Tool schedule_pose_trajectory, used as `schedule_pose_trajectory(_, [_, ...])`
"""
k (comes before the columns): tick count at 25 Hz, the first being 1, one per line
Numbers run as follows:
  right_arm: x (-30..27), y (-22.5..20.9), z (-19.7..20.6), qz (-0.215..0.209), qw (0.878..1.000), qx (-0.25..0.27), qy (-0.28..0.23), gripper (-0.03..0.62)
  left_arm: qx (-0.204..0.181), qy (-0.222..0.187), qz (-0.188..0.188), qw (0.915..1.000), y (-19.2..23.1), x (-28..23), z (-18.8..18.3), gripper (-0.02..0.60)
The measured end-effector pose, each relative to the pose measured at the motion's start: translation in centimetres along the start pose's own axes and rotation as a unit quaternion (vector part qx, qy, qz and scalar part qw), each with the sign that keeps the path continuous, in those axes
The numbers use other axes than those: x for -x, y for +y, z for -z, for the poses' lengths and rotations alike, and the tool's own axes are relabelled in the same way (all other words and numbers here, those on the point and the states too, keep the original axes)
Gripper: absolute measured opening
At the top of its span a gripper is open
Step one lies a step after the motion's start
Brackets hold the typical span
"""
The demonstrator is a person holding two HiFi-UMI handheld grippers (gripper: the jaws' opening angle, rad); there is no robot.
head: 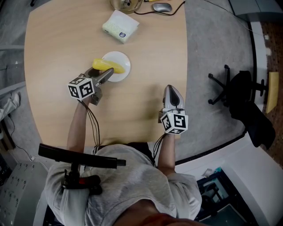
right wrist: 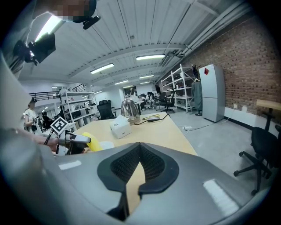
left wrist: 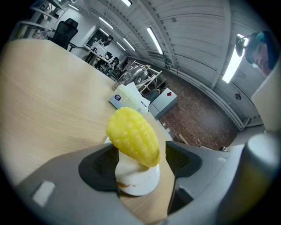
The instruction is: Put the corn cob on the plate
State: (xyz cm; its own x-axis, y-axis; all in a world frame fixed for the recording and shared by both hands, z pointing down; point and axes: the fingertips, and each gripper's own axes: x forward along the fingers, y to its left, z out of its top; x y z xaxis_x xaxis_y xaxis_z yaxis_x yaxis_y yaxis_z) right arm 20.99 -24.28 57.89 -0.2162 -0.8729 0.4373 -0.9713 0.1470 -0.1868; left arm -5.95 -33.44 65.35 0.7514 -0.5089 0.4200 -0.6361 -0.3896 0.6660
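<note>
- Lying across the left rim of the small round white plate (head: pixel 121 67), the glossy yellow corn cob (head: pixel 104 65) sticks out toward the left gripper (head: pixel 101 73).
- It looks light, stiff and slightly slippery, so its thick ribbed middle seems the surest place to hold it.
- The left fingers (left wrist: pixel 99 165) are spread either side of the cob and do not press it.
- The right gripper (right wrist: pixel 139 151) has its fingers pressed together, with nothing between them.
- The plate holds only the cob and sits on the pale wooden surface (head: pixel 57 44).

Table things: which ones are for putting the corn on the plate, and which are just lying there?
For the job: yellow corn cob; small round white plate; left gripper, open around the cob.

Just lying about: white tissue pack; grey computer mouse; shiny metal kettle; black office chair beside the table.
</note>
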Motion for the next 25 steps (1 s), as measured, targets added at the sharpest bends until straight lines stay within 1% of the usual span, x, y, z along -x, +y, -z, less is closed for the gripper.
schedule_pose_trajectory(6, [-0.1, 0.1, 0.1, -0.002, 1.0, 0.0, 0.0, 0.006, -0.004, 0.008, -0.009, 0.9999, 0.3, 0.1, 0.6, 0.349])
schedule_pose_trajectory(12, [1.0, -0.2, -0.4, 0.0, 1.0, -0.001, -0.002, 0.006, -0.018, 0.002, -0.008, 0.9998, -1.2, 0.1, 0.1, 0.339])
schedule_pose_trajectory(18, [0.3, -0.3, 0.0, 0.001, 1.0, -0.001, -0.001, 0.006, -0.015, 0.006, -0.006, 0.9998, -0.6, -0.3, 0.4, 0.339])
schedule_pose_trajectory(25, [0.8, -0.3, -0.1, 0.003, 1.0, -0.002, -0.002, 0.006, -0.019, 0.004, -0.004, 0.9998, -1.1, -0.1, 0.3, 0.336])
